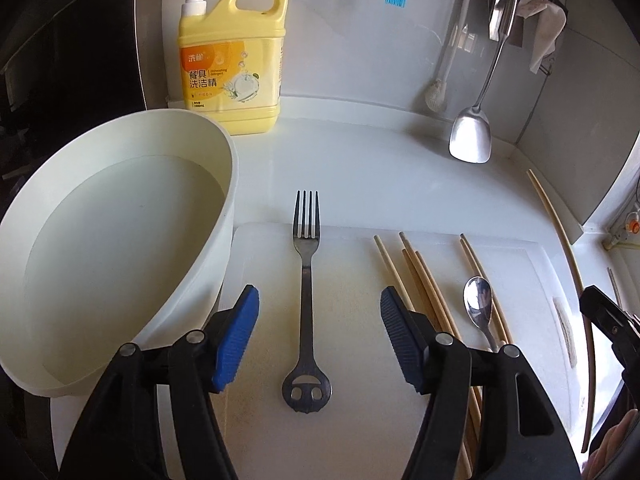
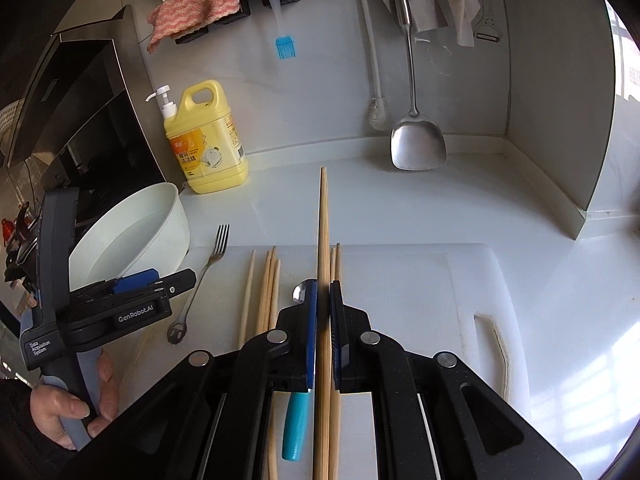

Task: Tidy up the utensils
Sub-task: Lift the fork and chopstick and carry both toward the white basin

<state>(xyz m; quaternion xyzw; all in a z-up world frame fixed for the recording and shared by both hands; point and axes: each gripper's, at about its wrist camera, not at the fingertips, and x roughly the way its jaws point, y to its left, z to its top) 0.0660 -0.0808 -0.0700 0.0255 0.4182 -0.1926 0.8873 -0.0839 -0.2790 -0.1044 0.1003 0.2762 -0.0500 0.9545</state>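
A metal fork (image 1: 306, 280) lies on the white cutting board (image 1: 352, 360), tines pointing away. My left gripper (image 1: 319, 338) is open, its blue pads either side of the fork handle, above it. Several wooden chopsticks (image 1: 420, 280) and a spoon (image 1: 478, 304) with a teal handle (image 2: 297, 424) lie on the board to the right. My right gripper (image 2: 323, 320) is shut on one chopstick (image 2: 322, 240) and holds it above the board, pointing away. That chopstick also shows at the right of the left wrist view (image 1: 568, 264).
A white basin (image 1: 112, 240) with water stands left of the board. A yellow detergent bottle (image 1: 232, 60) stands behind it. A steel spatula (image 2: 416, 140), a white brush (image 2: 376, 92) and a blue silicone brush (image 2: 285, 46) hang on the back wall.
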